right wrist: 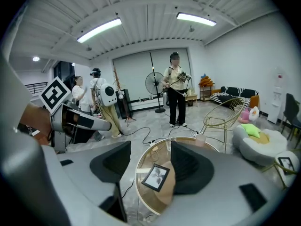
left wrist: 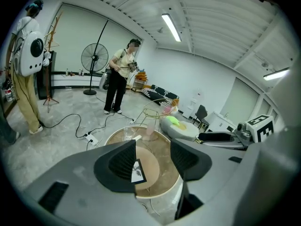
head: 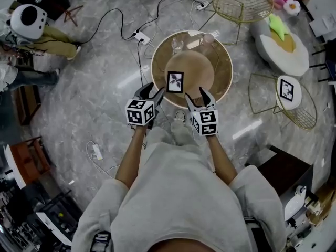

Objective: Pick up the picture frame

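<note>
Pic frame (right wrist: 156, 177) whole in right gripper view — half-hidden in left.

Studio-like room: marble floor (head: 100, 72), standing fan (left wrist: 94, 58), trailing cables (head: 118, 22).

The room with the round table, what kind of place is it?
Probably a recording studio dressed like a lounge: a round table, gold wire chairs, and a power strip lying on the marble floor.
</note>
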Demonstrator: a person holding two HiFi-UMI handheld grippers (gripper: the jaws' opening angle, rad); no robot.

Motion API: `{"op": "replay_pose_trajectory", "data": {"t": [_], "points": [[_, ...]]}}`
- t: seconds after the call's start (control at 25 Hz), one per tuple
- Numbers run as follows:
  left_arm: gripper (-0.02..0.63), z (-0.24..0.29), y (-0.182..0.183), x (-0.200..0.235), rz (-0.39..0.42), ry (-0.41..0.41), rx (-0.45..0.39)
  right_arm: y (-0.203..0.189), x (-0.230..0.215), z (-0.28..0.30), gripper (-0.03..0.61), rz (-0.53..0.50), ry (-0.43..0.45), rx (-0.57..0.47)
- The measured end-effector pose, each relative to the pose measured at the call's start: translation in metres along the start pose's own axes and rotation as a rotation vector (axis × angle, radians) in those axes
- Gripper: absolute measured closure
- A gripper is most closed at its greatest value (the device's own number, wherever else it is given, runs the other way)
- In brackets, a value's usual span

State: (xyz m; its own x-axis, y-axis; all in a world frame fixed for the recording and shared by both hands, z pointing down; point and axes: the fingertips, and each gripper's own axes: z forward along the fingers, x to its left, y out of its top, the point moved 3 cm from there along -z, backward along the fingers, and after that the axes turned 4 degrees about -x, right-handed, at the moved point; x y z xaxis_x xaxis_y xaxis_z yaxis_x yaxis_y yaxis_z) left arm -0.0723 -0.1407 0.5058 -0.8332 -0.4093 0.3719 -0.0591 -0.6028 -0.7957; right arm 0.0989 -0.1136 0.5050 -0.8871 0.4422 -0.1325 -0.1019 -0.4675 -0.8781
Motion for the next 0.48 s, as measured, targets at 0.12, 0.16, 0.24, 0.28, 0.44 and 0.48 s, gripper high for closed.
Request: {"op": "replay_pose_trajectory", "data": {"t": [0.12,0.16,0.24,0.28,0.44,0.48], "points": [[0.383,0.002,-0.005,0.003,-0.008,0.002,0.014,-0.002,0.002,0.003,0.327,0.0,0.006,0.008],[0.383,0.004,-0.006,0.003,-0.009,0.001,0.018,-0.002,0.002,0.004,0.327,0.001,0.007,0.011],[0.383,0.007,-0.008,0.004,-0.011,-0.002,0.026,-0.004,0.0,0.007,0.33,0.004,0.004,0.014],[0.384,0.009,-0.009,0.005,-0.012,-0.005,0.029,-0.004,0.0,0.008,0.331,0.006,0.002,0.015],[0.384,0.015,-0.013,0.011,-0.019,-0.019,0.038,-0.005,0.003,0.016,0.334,0.009,-0.005,0.019],[0.383,0.016,-0.014,0.012,-0.021,-0.023,0.042,-0.005,0.004,0.018,0.336,0.011,-0.007,0.021]]}}
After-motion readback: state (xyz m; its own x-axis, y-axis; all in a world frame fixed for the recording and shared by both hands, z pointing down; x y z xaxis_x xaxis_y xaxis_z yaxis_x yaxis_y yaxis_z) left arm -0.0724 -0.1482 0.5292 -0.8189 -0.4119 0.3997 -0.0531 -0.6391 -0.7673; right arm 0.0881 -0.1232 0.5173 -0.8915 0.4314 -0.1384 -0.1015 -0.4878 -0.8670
